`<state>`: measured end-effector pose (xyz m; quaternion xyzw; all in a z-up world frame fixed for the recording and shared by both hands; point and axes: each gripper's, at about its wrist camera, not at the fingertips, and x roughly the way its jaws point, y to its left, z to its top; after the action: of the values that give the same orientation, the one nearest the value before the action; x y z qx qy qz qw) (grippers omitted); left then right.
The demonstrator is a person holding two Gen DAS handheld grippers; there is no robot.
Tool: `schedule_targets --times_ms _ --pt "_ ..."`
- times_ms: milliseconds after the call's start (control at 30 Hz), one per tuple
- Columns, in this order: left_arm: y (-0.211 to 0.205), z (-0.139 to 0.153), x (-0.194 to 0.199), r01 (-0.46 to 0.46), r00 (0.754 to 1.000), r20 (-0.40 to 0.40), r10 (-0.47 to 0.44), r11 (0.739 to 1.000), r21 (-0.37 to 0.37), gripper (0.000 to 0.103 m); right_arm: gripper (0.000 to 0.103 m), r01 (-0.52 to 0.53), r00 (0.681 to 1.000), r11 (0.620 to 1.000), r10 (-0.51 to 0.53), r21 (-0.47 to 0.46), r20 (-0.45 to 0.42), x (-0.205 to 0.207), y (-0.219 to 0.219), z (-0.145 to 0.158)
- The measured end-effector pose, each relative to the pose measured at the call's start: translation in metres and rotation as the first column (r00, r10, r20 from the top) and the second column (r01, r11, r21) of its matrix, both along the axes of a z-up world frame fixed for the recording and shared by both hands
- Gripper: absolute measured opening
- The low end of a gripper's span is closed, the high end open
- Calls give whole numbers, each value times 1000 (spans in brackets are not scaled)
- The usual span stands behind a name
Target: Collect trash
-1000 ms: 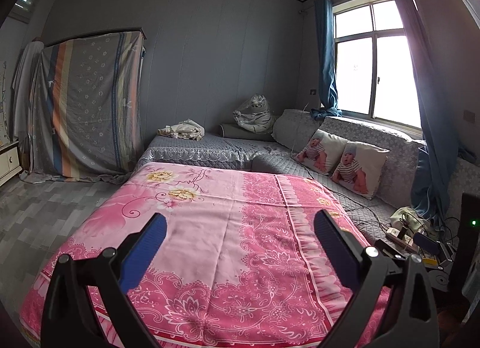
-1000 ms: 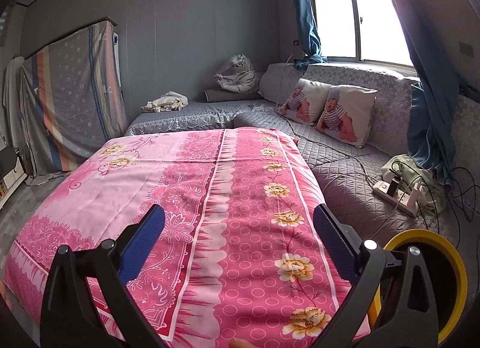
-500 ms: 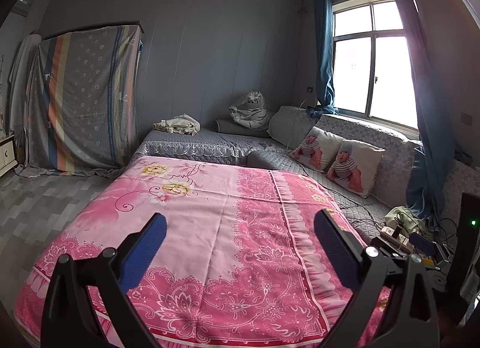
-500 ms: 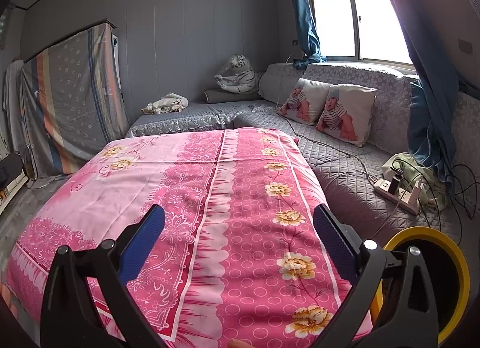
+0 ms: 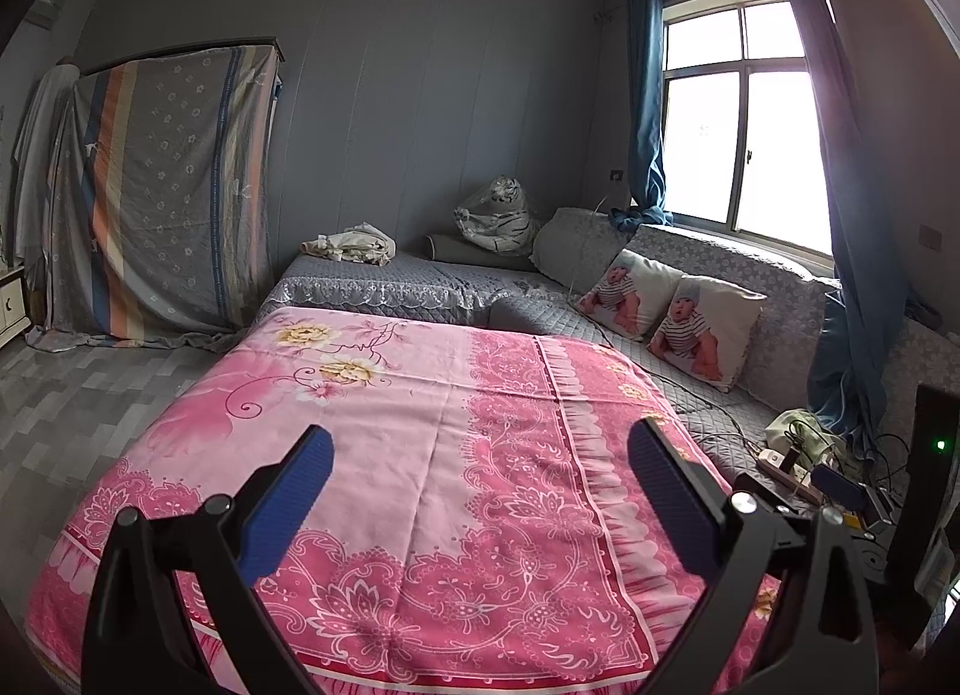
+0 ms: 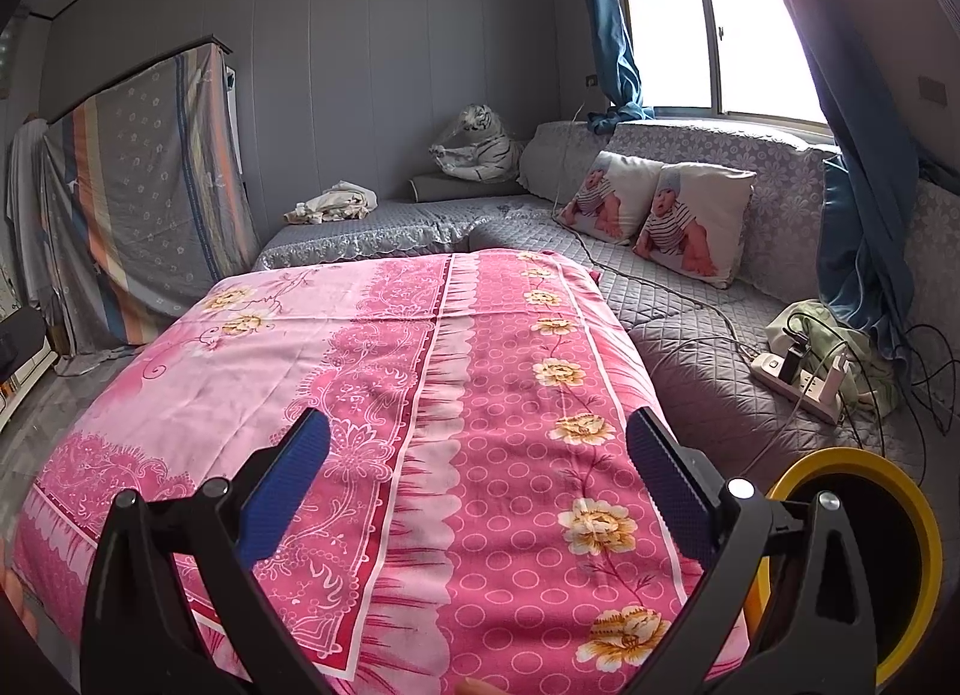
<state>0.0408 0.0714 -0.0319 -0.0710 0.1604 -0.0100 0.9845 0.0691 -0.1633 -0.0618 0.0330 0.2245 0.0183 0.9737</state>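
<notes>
You are holding both tools level over the pink floral bedspread (image 5: 456,455), and that reads as a scanning pose rather than a reach: your left gripper (image 5: 480,473) has its blue-padded fingers (image 5: 288,497) spread wide with nothing between them, and your right gripper (image 6: 480,473) is spread just as wide and equally empty. No trash is recognisable in either view; the bedspread shows only its printed pattern. The likeliest candidate I can offer, as a guess only, is the crumpled cream cloth or paper heap (image 5: 351,242) on the grey quilted platform (image 5: 384,281) at about eleven o'clock from the left gripper, well apart from both tools. The yellow-rimmed round container (image 6: 864,551) sits close at four o'clock of the right gripper, probably kept there as the place to drop what you collect, though its inside is hidden behind the finger. At two to three o'clock lie the white power strip (image 6: 792,377) with plugged chargers and loose black cables, which you should steer around. Against a second ago, the left view has drawn back and tilted a little, so the striped hanging sheet (image 5: 162,191) sits fuller in frame; the right view has barely shifted, and both sets of fingers remain unchanged in their spread.
</notes>
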Motion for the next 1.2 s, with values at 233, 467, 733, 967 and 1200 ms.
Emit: schedule_targets --times_ms 233,467,733,967,1200 --pt "-1 1 -1 3 1000 3 -3 1000 4 95 94 6 1000 1000 -6 -1 5 -1 -1 0" --pt "-3 3 -1 10 1000 4 -11 1000 7 95 94 5 1000 1000 -5 0 4 -1 -1 0" --pt "-3 4 0 13 1000 3 -13 1000 9 95 94 5 1000 1000 -5 1 3 -1 -1 0" --pt "-4 4 0 16 1000 2 -16 1000 7 95 94 5 1000 1000 -5 2 2 -1 -2 0" --pt "-5 2 6 30 1000 -9 -30 1000 4 95 94 7 1000 1000 -7 4 -1 -1 -2 1"
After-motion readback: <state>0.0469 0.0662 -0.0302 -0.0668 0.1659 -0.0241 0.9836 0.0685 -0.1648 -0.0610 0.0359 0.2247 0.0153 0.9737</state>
